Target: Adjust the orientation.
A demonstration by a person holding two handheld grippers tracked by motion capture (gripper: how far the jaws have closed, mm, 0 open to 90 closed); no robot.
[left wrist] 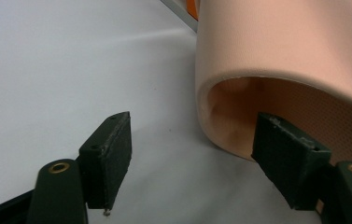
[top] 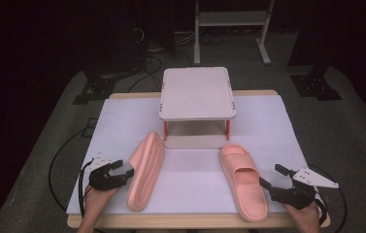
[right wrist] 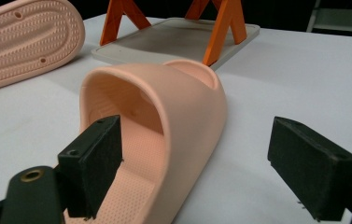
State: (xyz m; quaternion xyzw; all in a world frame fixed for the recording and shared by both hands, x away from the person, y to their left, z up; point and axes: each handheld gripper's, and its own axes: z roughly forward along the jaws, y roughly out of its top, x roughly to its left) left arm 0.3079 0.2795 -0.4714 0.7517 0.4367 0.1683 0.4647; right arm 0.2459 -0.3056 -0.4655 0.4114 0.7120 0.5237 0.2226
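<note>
While the high view shows both slippers (top: 146, 171), the left gripper (left wrist: 190, 163) nears one strap.

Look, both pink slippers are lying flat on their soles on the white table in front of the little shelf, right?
Not quite. Only the right slipper lies flat on its sole. The left slipper is tipped up on its side, as the high view shows; the right gripper view shows its bumpy sole facing sideways. Both are pink, on the white table, in front of the little shelf.
</note>
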